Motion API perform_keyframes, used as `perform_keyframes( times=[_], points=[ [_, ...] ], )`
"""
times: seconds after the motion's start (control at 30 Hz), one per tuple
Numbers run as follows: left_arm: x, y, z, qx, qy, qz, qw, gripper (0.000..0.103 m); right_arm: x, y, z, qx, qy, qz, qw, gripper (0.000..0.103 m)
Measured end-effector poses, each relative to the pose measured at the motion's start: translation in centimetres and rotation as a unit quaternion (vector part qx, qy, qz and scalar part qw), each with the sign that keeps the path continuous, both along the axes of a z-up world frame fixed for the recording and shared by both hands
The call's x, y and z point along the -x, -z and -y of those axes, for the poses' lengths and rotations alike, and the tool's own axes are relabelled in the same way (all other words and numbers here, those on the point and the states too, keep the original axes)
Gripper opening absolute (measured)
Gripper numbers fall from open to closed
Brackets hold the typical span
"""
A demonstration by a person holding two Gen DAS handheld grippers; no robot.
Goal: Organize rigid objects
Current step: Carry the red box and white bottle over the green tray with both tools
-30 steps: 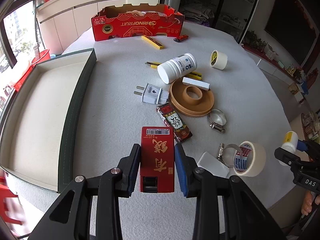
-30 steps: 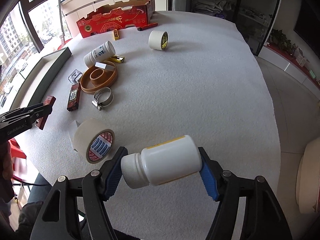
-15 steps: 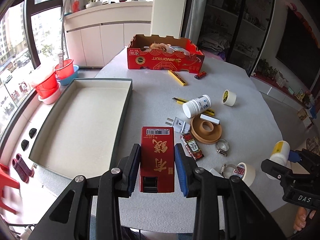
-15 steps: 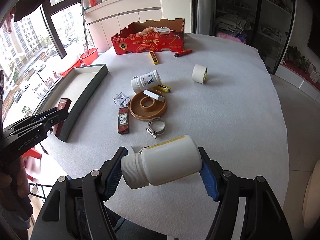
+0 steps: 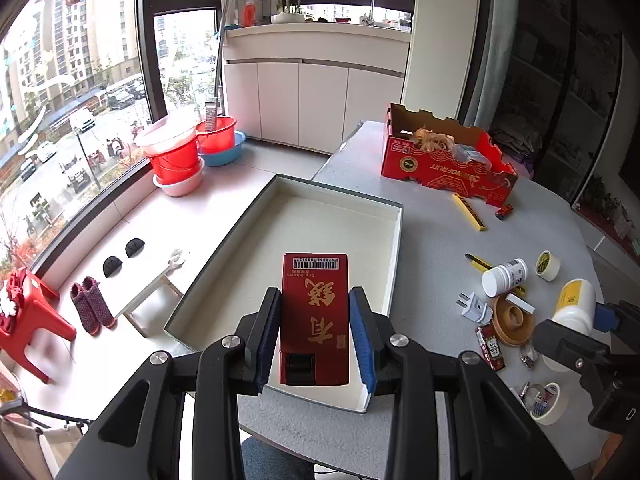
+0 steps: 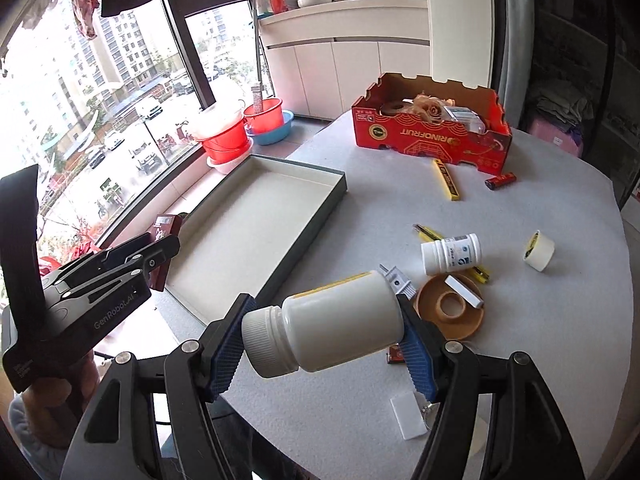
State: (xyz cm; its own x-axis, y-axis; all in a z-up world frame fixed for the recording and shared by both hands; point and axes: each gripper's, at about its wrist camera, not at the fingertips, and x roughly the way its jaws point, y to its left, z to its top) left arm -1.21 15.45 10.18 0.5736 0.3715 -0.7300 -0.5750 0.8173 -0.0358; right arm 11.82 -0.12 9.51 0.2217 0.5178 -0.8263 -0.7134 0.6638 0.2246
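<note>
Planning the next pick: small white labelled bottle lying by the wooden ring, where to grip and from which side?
Grip the small white bottle across its cylindrical body, mid-label, coming from above with the fingers straddling its width. It lies on its side, so the rounded flanks are exposed. The yellow utility knife beneath or just behind it and the wooden ring nearby crowd low side approaches.

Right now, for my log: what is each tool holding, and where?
Left tool: red box, by its long sides. Right tool: white bottle, cap to base.
</note>
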Motion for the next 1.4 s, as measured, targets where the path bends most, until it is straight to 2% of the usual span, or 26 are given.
perform_keyframes(
  times=[0.2,0.37,0.47,0.63,1.0,1.4],
  points=[
    [0.0,1.2,-3.6,-0.001,-0.042,-0.008,0.9991,0.037,-1.2,1.6,-5.3,0.0,-0.03,-0.017,0.999,0.07],
    [-1.1,3.4,-5.7,0.004,-0.061,-0.032,0.9976,0.037,-2.6,3.1,-9.0,0.003,-0.046,-0.026,0.999,0.07],
    [-1.9,4.4,-6.8,0.012,-0.071,-0.039,0.9967,0.037,-3.0,3.7,-10.9,0.012,-0.057,-0.014,0.998,0.07],
    [-3.0,5.5,-8.2,0.021,-0.082,-0.045,0.9954,0.037,-4.1,5.2,-13.5,0.018,-0.069,-0.024,0.997,0.07],
    [-5.2,7.2,-10.1,0.024,-0.09,-0.057,0.994,0.037,-5.2,8.2,-17.0,0.034,-0.076,-0.042,0.996,0.07],
    [-6.1,9.5,-10.8,0.04,-0.095,-0.077,0.9916,0.037,-6.3,10.5,-18.0,0.056,-0.068,-0.048,0.995,0.07]
  ],
)
